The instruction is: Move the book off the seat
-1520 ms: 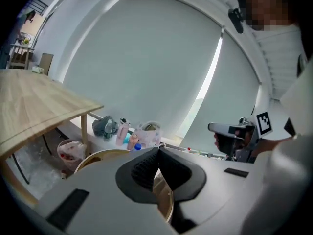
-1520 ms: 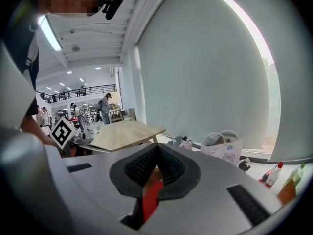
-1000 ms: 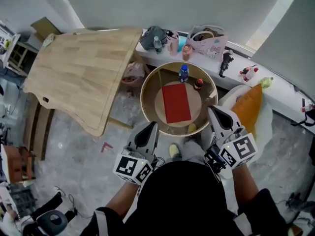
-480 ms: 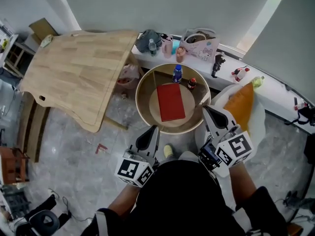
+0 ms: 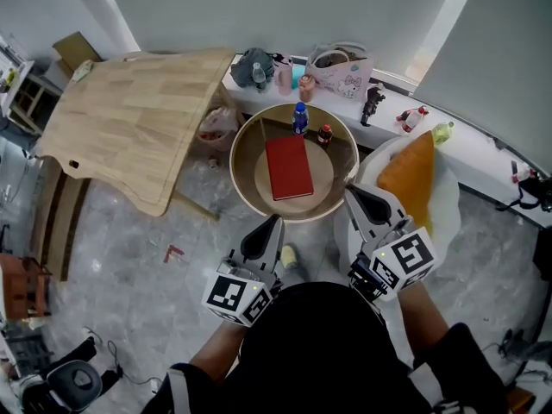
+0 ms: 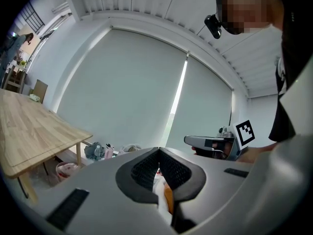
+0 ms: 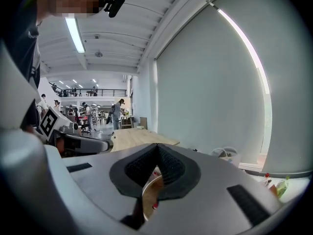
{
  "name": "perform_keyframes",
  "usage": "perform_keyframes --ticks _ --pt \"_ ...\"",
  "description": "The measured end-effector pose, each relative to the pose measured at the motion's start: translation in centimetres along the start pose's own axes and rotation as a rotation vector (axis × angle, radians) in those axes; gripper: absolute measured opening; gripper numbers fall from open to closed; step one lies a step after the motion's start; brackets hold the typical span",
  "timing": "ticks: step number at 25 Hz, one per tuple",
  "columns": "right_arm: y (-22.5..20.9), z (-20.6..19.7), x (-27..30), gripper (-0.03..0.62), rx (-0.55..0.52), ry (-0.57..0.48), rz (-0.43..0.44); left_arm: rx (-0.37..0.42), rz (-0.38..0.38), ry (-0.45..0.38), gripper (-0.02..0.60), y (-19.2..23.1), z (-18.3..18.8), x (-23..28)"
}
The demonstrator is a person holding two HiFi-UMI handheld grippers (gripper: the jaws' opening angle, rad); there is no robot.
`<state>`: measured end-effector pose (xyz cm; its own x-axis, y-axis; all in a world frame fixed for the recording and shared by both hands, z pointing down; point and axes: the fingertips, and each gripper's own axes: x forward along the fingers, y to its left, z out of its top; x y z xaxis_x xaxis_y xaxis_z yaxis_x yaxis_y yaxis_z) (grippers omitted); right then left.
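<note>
A red book (image 5: 289, 167) lies flat in the middle of the round wooden seat (image 5: 243, 158). Both grippers hover at the seat's near rim, apart from the book. My left gripper (image 5: 275, 221) is by the rim's lower left, my right gripper (image 5: 349, 191) by its lower right. In the left gripper view the jaws of the left gripper (image 6: 158, 151) meet with nothing between them. The right gripper (image 7: 157, 146) is likewise shut and empty, with the seat's rim (image 7: 149, 192) showing below its tips.
A blue bottle (image 5: 300, 117) and a small dark bottle (image 5: 325, 134) stand at the seat's far edge. An orange cushion (image 5: 410, 175) lies on a white chair at right. A wooden table (image 5: 129, 119) stands at left, a cluttered white ledge (image 5: 341, 63) behind.
The seat and book have drifted up and left in the head view and look slightly smaller. Both grippers moved along with the person and stayed shut near the seat's near rim.
</note>
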<state>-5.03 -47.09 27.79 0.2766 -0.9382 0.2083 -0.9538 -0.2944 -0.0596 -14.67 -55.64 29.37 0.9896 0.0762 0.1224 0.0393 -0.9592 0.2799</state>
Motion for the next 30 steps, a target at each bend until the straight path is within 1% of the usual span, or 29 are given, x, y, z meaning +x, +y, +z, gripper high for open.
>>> perform_keyframes --ticks 3,7,10,12,16,21,30 --pt "0.1 -0.2 -3.6 0.009 0.002 -0.013 -0.018 0.018 -0.014 -0.009 0.012 -3.4 -0.4 -0.6" --pt "0.9 -1.1 -8.9 0.009 0.0 -0.013 -0.03 0.027 -0.035 0.002 0.012 -8.5 -1.6 -2.3" --pt "1.5 -2.6 -13.2 0.009 0.001 -0.009 -0.039 0.03 -0.024 0.003 0.012 -12.2 -2.8 -4.3" --pt "1.7 -3.5 -15.9 0.009 0.005 -0.01 -0.053 0.014 -0.012 0.003 0.012 -14.0 -3.6 -5.7" --pt "2.2 -4.7 -20.0 0.009 0.011 -0.013 -0.07 -0.003 0.009 0.002 0.012 -16.6 -4.8 -7.5" --pt "2.5 -5.4 -23.8 0.009 0.005 -0.027 -0.082 0.024 -0.005 -0.003 0.012 -19.8 -5.0 -8.2" --pt "2.3 -5.7 -27.1 0.009 0.009 -0.061 -0.112 0.061 -0.024 -0.004 0.012 -22.5 -5.2 -8.9"
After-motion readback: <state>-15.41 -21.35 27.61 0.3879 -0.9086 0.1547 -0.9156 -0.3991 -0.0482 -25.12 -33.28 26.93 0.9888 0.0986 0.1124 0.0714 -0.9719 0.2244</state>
